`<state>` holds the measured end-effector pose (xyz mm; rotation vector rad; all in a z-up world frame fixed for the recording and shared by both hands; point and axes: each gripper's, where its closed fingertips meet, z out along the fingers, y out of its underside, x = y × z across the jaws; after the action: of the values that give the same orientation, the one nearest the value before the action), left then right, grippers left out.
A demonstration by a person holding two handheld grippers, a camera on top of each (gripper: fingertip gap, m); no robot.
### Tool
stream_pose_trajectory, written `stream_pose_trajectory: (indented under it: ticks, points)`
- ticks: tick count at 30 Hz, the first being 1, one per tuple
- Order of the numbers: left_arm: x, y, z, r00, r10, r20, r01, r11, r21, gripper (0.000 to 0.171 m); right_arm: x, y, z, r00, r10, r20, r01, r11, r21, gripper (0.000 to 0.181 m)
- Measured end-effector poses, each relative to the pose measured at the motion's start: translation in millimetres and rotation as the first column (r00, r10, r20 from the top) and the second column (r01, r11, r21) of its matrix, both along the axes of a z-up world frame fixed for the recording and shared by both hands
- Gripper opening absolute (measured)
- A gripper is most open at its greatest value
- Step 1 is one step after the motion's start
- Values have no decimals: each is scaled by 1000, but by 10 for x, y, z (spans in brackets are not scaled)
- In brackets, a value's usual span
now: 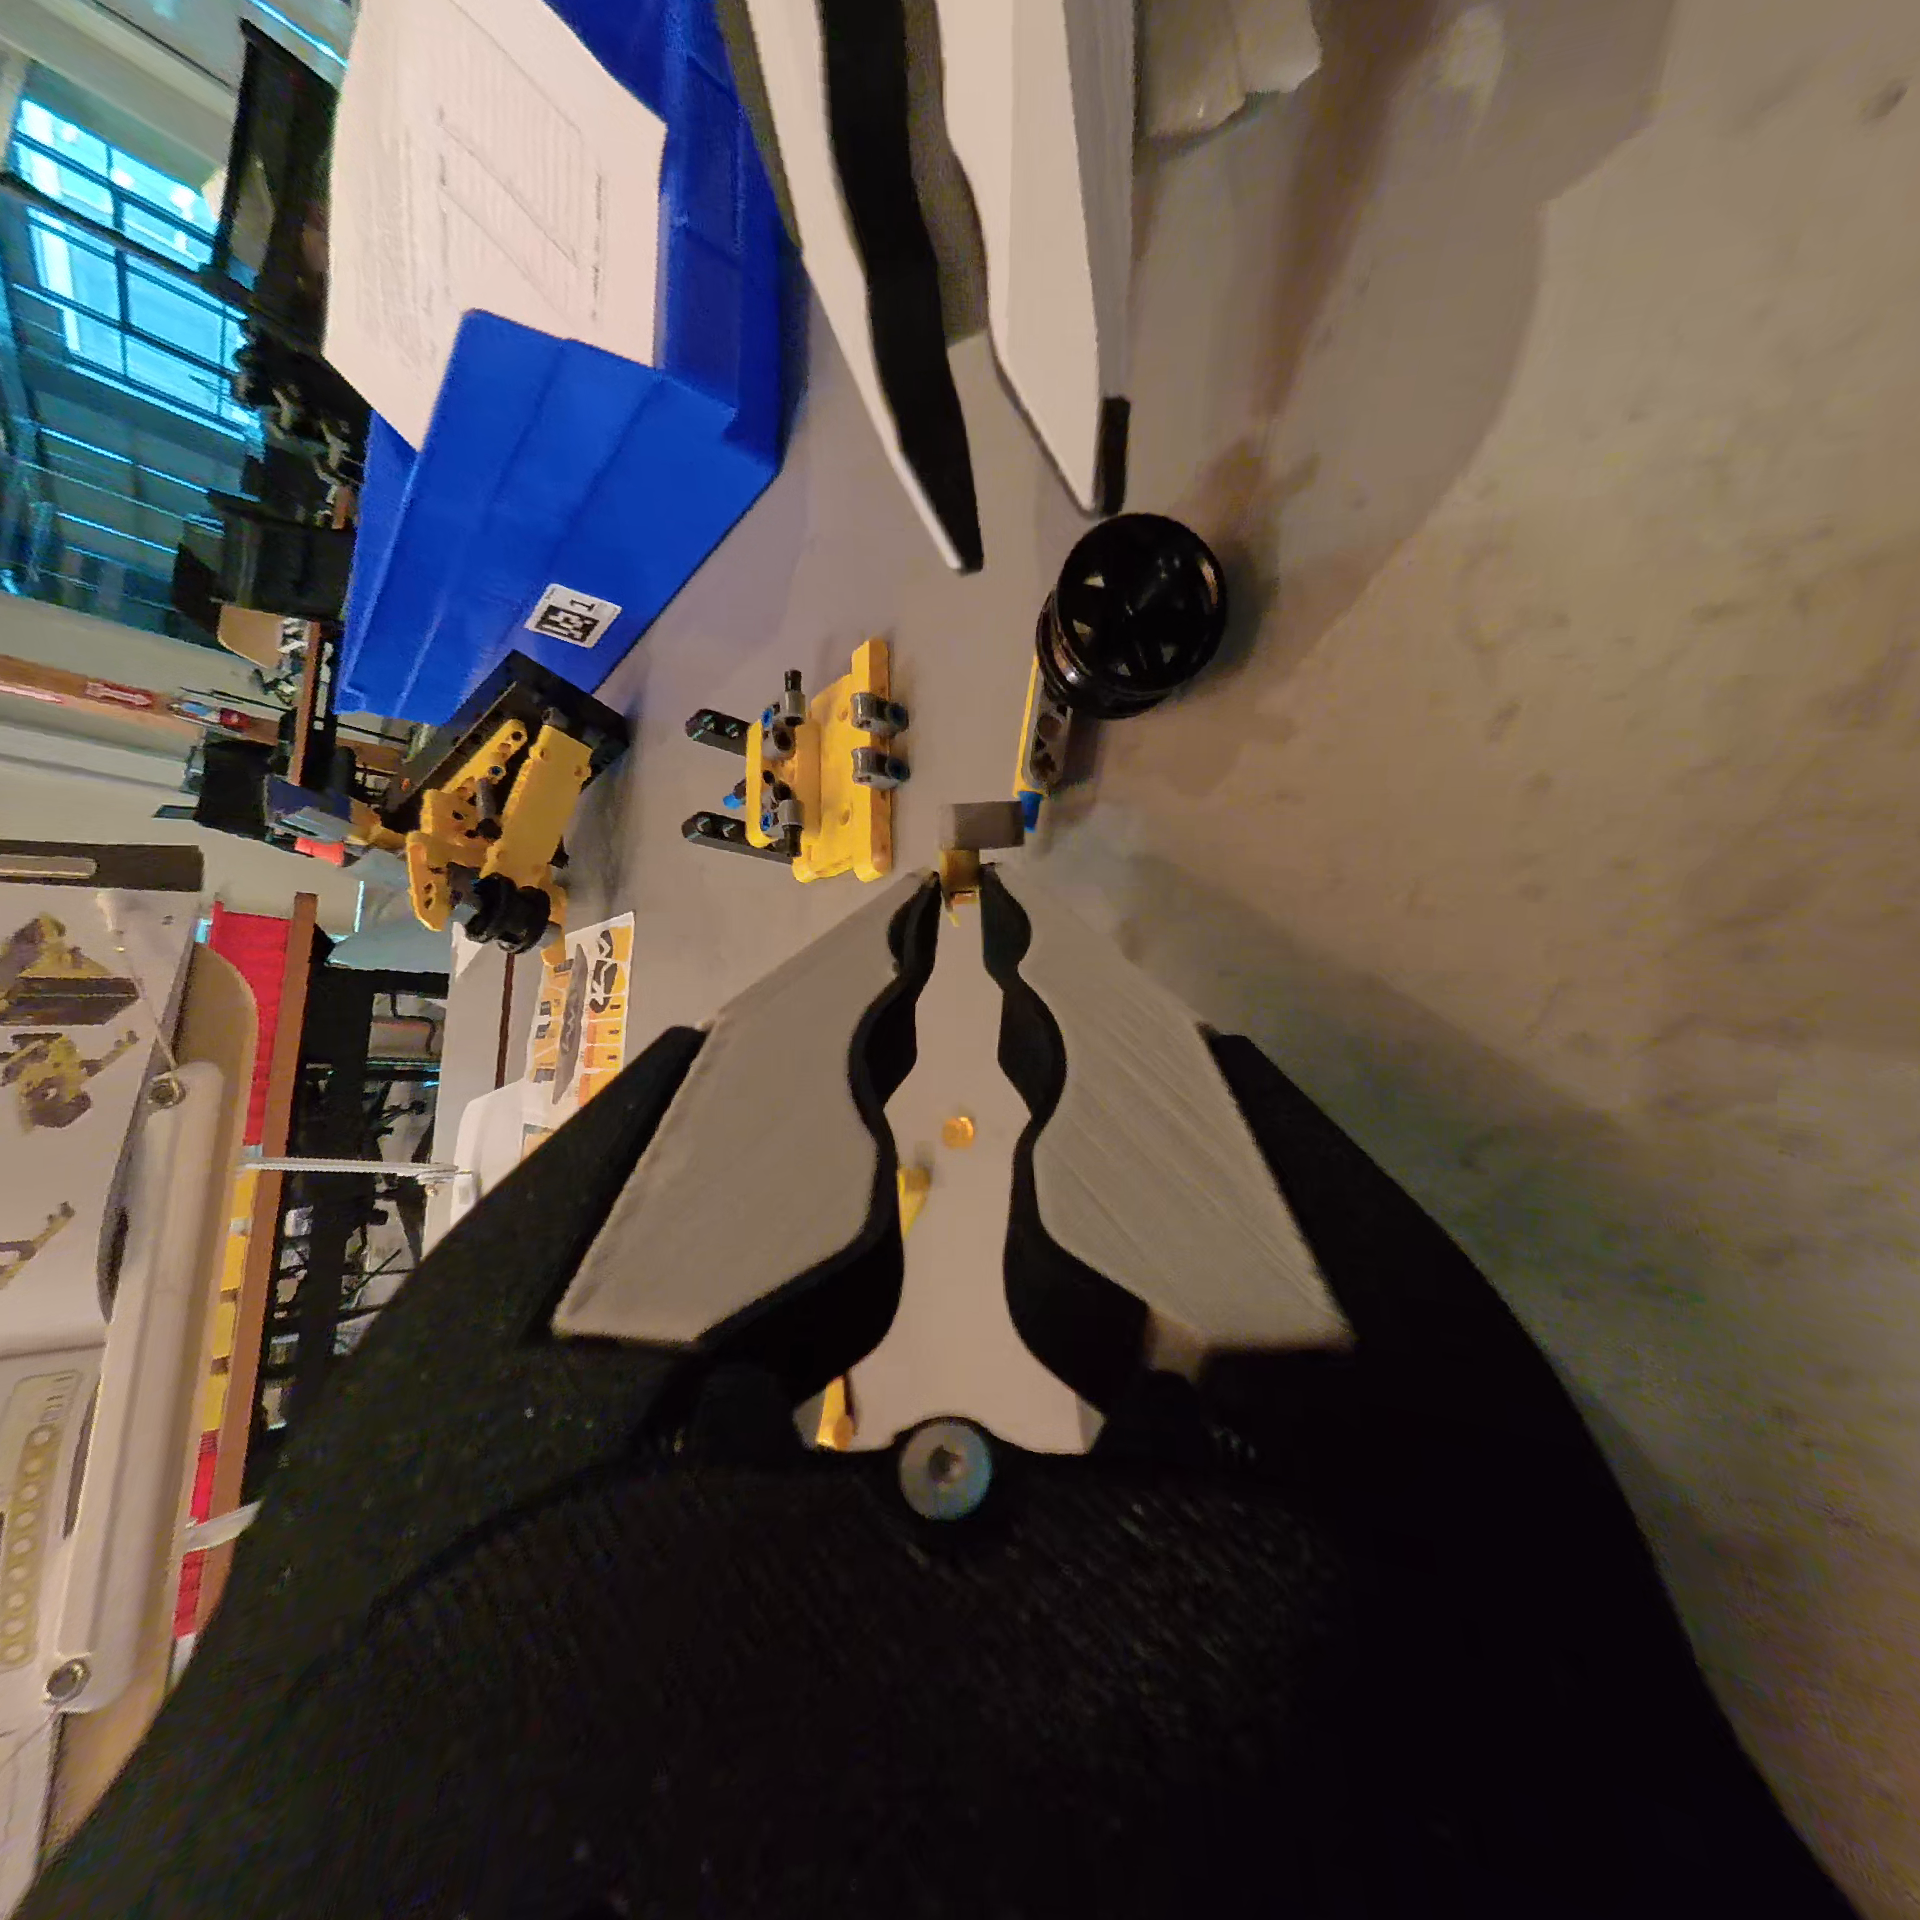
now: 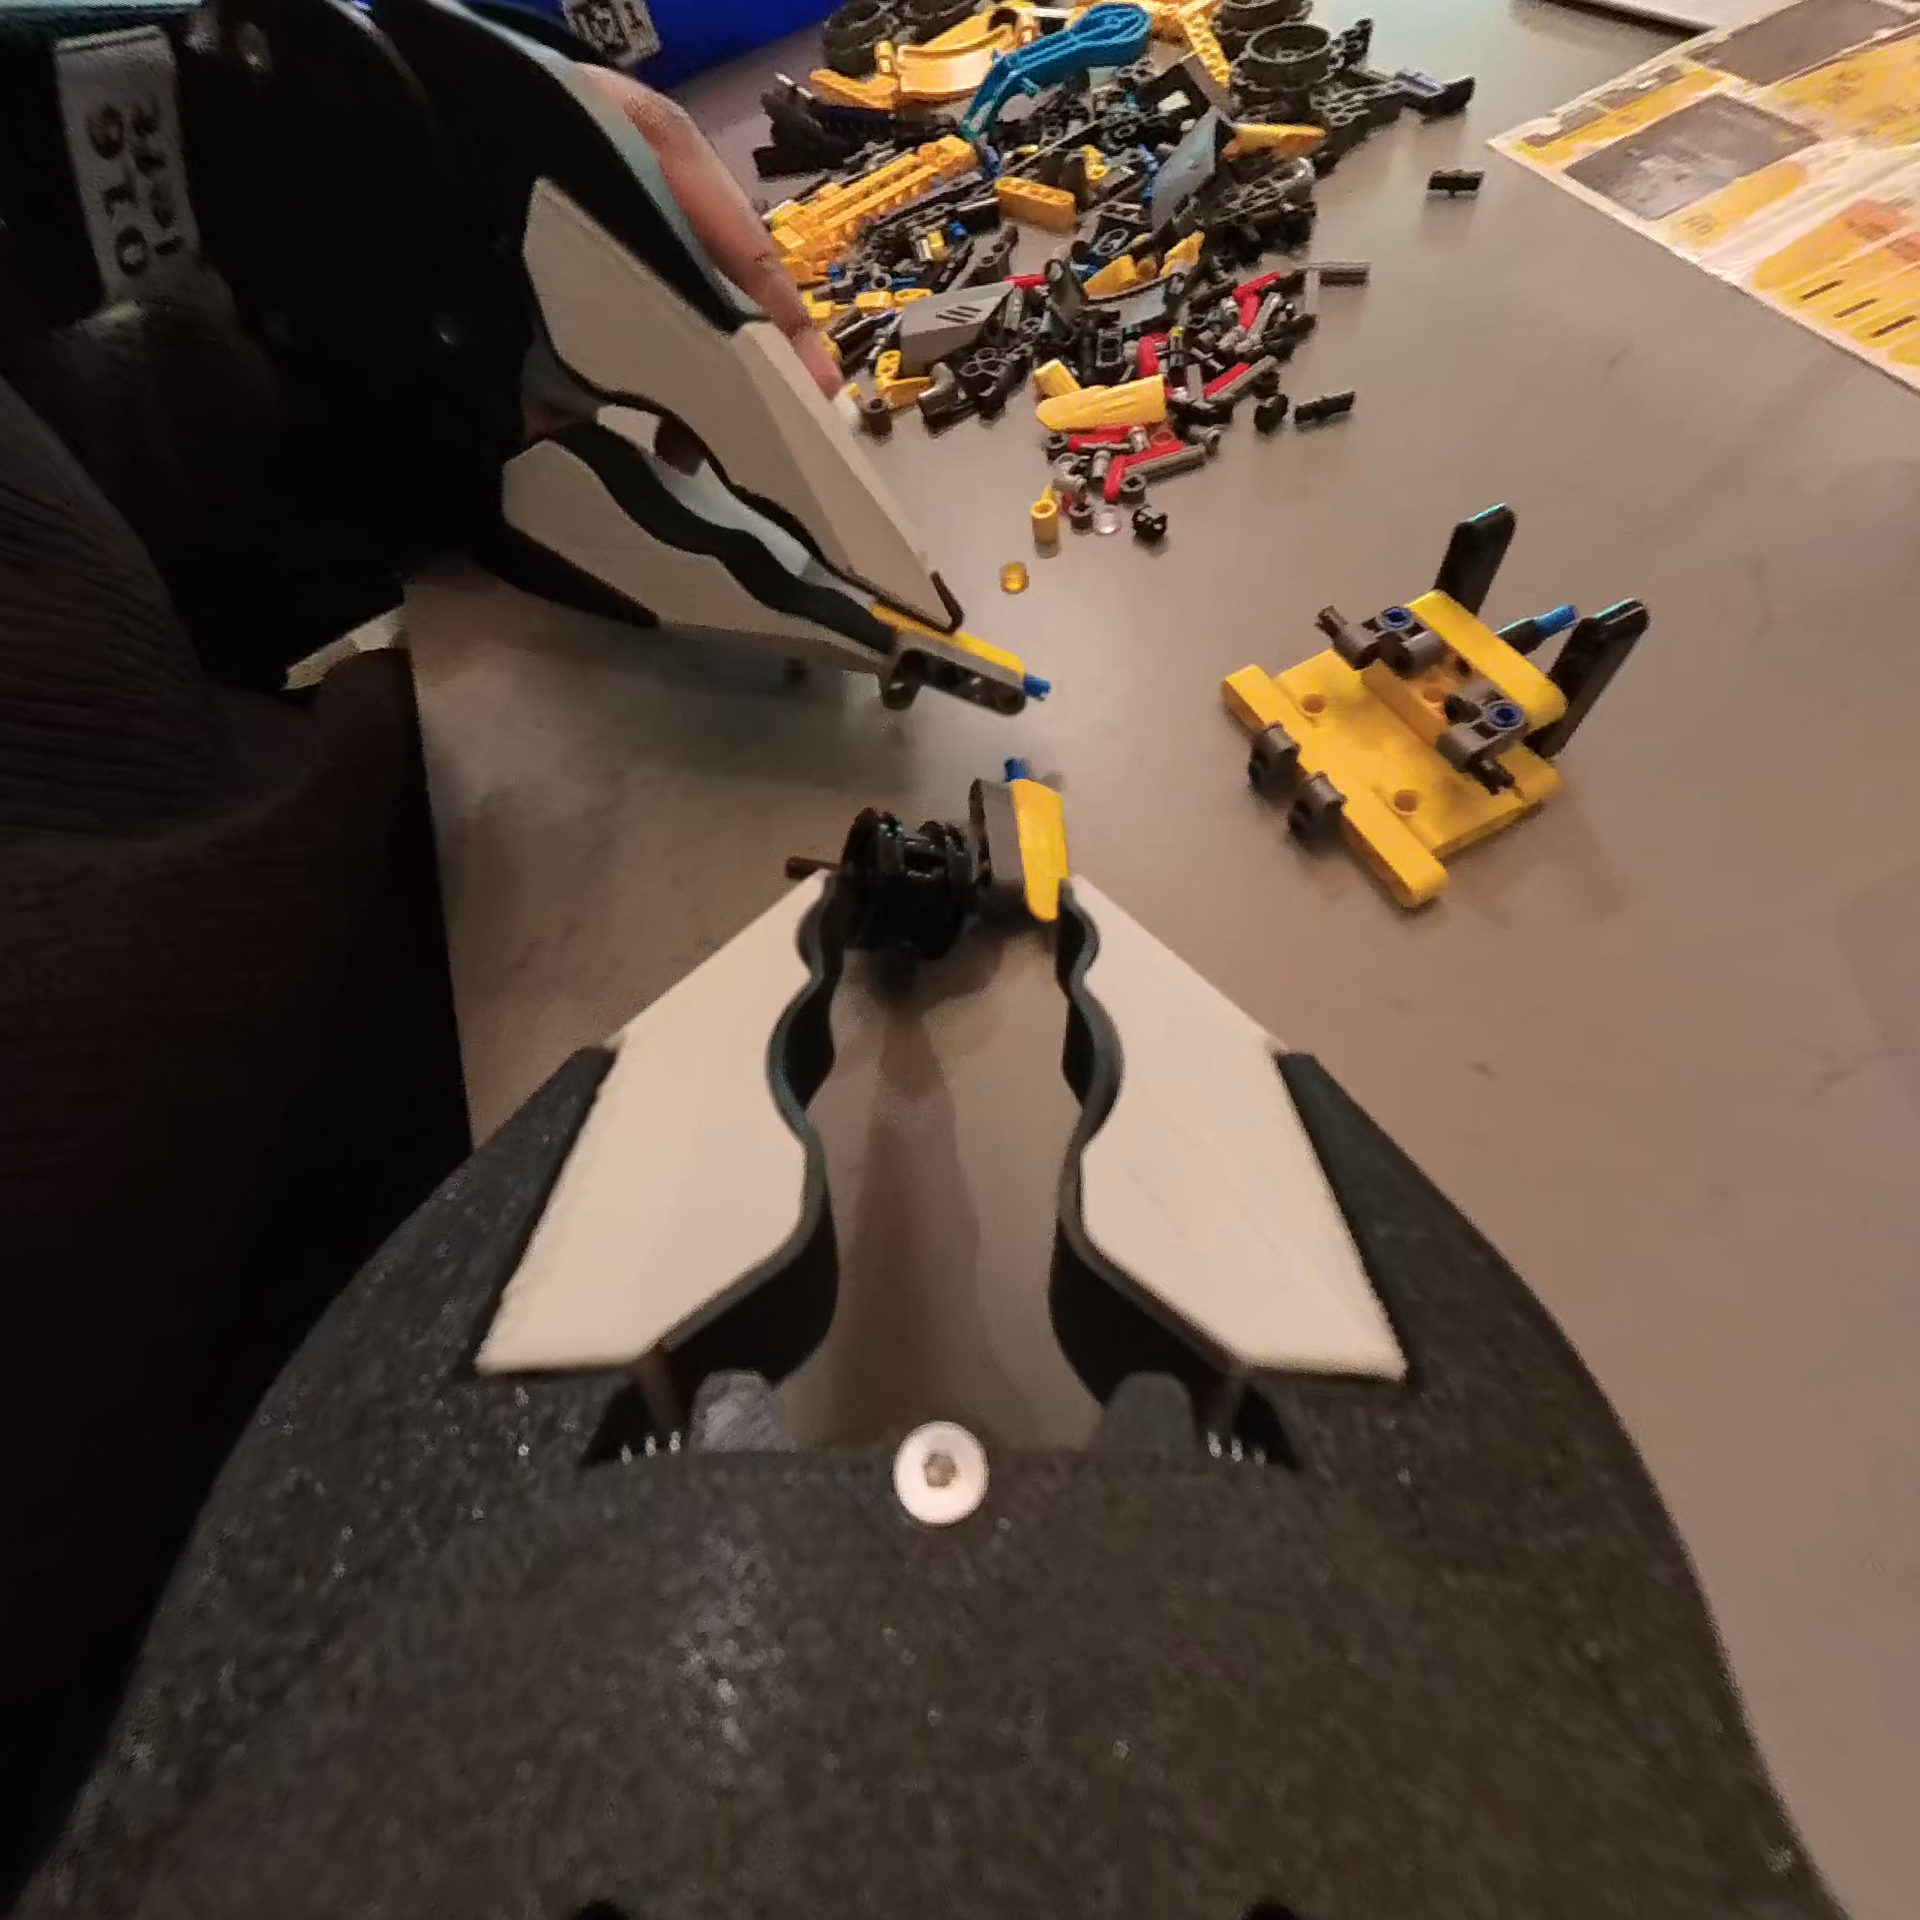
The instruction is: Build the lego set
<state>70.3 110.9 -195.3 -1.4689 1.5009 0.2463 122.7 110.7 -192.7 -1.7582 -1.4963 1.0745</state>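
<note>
The left gripper (image 1: 957, 896) is seen with its jaws narrowed to a small gap and clamped on a small grey-and-yellow piece (image 2: 961, 665), from whose far end a blue pin protrudes. The right gripper (image 2: 940, 902) is held at a moderate width, closed on a black wheel assembly (image 2: 909, 883) joined to a yellow-and-grey beam (image 2: 1029, 847); a blue pin is also noted at that beam's tip. The two held parts are recorded as near each other, tip toward tip but apart, above the grey table (image 2: 1455, 1143). A yellow plate assembly (image 2: 1403, 758) with grey connectors and black uprights lies on the table just beyond. A pile of loose pieces (image 2: 1091, 239) is observed farther back, with printed instruction sheets (image 2: 1766, 187) to its right. In the left wrist view, a blue bin (image 1: 561, 499) and a partly built yellow model (image 1: 499, 821) are noted.
</note>
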Motion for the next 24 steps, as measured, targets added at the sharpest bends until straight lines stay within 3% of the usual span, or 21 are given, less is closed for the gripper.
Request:
stream_pose_trajectory:
  ticks: [6, 12, 16, 24]
  points:
    - [23, -56, 102, 999, 28, 47, -29, 999, 17, 4, 7, -30, -34, 1000, 20, 20, -20, 1000, -14, 40]
    - [74, -144, 5, 999, 43, 10, -44, 999, 19, 3, 4, -6, -112, 998, -3, 63, 7, 998, -59, 66]
    - [131, -209, 47, 999, 33, 35, -34, 999, 18, 4, -21, -41, -237, 990, -10, 144, 17, 999, -50, 66]
    - [65, -267, 51, 995, 100, 20, -100, 995, 29, 3, -68, -128, -261, 985, 13, 173, -16, 1000, 19, 59]
